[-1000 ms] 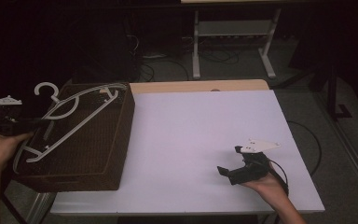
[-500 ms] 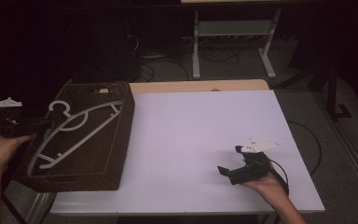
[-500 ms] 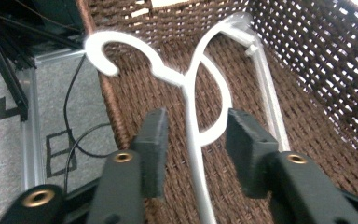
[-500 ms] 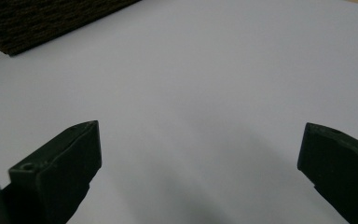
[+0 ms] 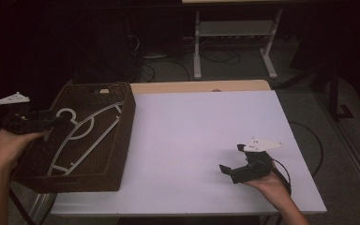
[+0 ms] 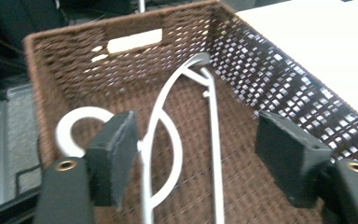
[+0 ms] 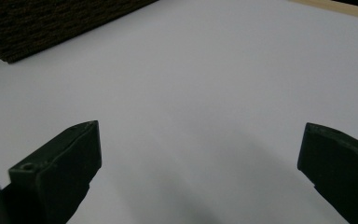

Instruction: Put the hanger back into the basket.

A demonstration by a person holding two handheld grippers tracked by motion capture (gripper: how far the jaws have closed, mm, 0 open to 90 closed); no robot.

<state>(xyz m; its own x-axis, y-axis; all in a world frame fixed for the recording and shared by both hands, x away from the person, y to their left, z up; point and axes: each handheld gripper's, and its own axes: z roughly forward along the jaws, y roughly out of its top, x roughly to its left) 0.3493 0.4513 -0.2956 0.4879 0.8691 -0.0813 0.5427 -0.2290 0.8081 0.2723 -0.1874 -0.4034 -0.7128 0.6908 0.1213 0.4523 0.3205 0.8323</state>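
Observation:
A white plastic hanger lies flat inside the brown wicker basket at the table's left end, hook toward the left rim. My left gripper hovers over that left rim, open. In the left gripper view the hanger runs up between the spread jaws of the left gripper, its neck close beside the left pad, which does not clamp it. My right gripper rests low over the white table near the front right, open, nothing between its fingers. The right gripper view shows the right gripper above bare tabletop.
The white tabletop stretches between basket and right hand. A wooden strip edges the far side. The basket's corner appears far off in the right gripper view. A metal stand and cables lie on the floor beyond.
The hanger, held up across the basket a second ago, has come down and now lies inside it. My left gripper has opened and let it go. The right gripper has not moved.

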